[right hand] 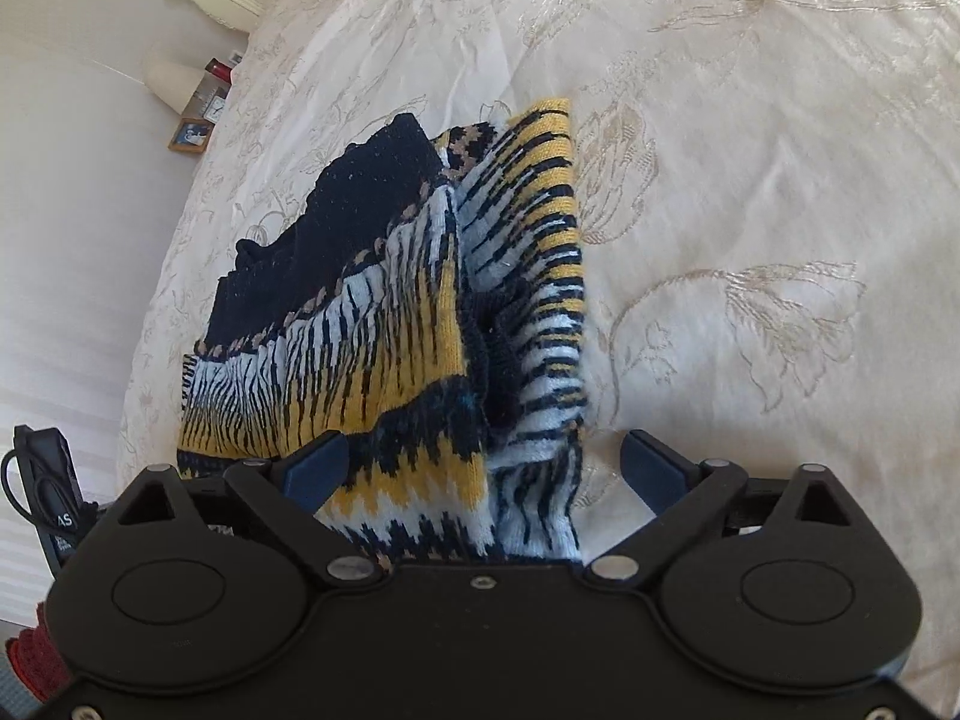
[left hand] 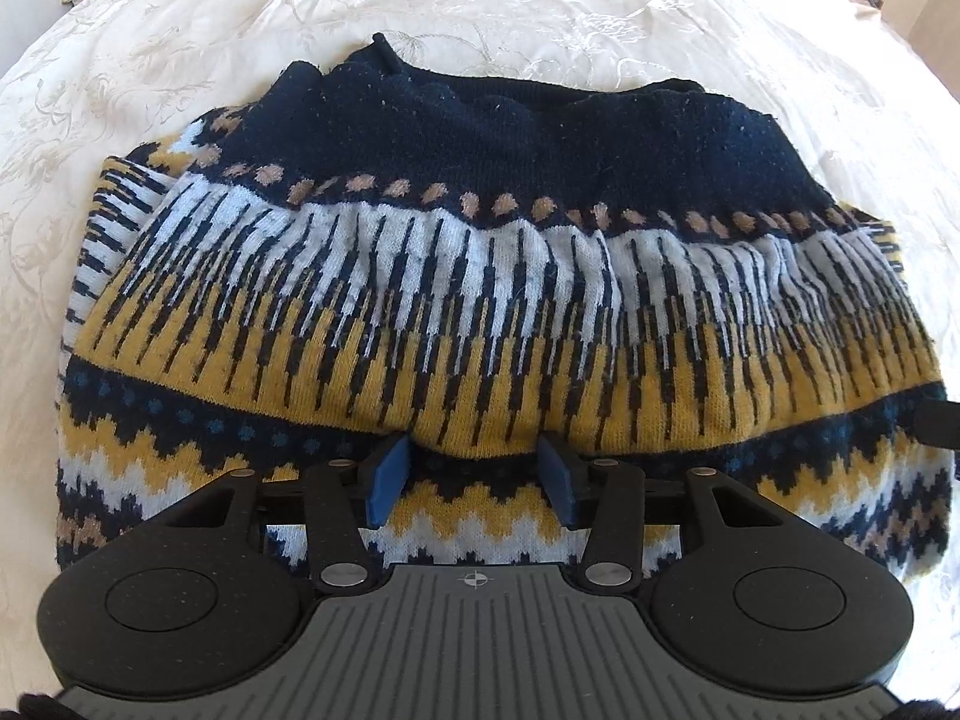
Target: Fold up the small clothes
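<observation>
Sweater: one navy, mustard and pale-blue patterned knit sweater (left hand: 480, 300), lying on the cream embroidered bedspread (left hand: 180, 60), already doubled over itself so the plain navy band sits at its far edge and the zigzag band at its near edge. Left gripper (left hand: 474, 480): black frame, blue pads, jaws parted, hovering over the sweater's near zigzag band at about the middle of its width; nothing held between the pads that I can see. Right gripper (right hand: 486, 474): same build, jaws spread wide, straddling the sweater's near corner on its right side, where a striped flap (right hand: 540, 276) of the sweater stands slightly proud of the main body. Step, by my reading: between folds, both tools released, the bundle partly folded but still wide. Next move, as I judge it: I would close each gripper on a side edge of the sweater, catching all layers, and bring one side across toward the other without dragging the loose flap open.
</observation>
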The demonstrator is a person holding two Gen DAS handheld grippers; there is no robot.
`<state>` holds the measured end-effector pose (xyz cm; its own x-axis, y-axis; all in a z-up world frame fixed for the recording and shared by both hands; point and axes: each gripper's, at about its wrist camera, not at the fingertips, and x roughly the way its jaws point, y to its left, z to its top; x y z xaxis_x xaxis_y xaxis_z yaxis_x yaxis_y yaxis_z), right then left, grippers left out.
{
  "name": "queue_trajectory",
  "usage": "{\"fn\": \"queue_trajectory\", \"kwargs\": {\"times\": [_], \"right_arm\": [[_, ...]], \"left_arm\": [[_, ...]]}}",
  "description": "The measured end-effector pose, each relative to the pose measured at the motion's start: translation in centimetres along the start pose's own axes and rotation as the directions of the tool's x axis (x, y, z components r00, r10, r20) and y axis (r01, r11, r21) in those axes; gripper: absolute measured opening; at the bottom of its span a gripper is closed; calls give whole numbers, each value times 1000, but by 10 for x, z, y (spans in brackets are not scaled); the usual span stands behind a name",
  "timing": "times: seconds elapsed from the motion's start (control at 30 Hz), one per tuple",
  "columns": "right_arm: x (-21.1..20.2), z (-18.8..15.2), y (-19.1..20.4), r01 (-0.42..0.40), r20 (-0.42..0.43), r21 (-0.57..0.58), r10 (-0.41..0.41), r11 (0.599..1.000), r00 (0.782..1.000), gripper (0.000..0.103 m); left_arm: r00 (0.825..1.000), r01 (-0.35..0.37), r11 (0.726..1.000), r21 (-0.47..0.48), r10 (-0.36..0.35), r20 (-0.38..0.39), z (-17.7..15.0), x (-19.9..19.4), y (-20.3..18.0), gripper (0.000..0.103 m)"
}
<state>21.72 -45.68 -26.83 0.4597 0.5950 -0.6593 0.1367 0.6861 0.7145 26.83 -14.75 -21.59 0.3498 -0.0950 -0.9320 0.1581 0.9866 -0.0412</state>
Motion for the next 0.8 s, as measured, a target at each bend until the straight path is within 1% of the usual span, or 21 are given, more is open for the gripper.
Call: {"fn": "queue_trajectory", "kwargs": {"times": [0.1, 0.17, 0.37, 0.5, 0.6, 0.7, 0.8], "right_arm": [[10, 9, 0, -33, -5, 14, 33, 999, 999, 103], [16, 13, 2, -46, -10, 18, 46, 999, 999, 103], [32, 24, 8, -37, -43, 42, 39, 998, 998, 103], [32, 25, 2, -43, -42, 100, 48, 994, 998, 103], [32, 27, -3, -66, -53, 130, 74, 989, 996, 103], [33, 30, -7, -90, -67, 146, 101, 985, 993, 103], [33, 30, -6, -95, -79, 136, 106, 986, 991, 103]], "left_arm": [[1000, 0, 1000, -4, 0, 1, -1, 0, 0, 47], [1000, 2, 1000, -9, -2, -1, -1, -1, -1, 47], [1000, 23, 1000, -18, -23, -12, 3, -1, 0, 49], [999, 43, 999, -32, -44, -5, 1, 0, 3, 51], [998, 58, 998, -35, -58, -10, 0, -1, 7, 50], [996, 81, 995, -65, -83, -19, 4, -10, 13, 49], [995, 100, 991, -85, -97, 37, 11, -29, 16, 49]]}}
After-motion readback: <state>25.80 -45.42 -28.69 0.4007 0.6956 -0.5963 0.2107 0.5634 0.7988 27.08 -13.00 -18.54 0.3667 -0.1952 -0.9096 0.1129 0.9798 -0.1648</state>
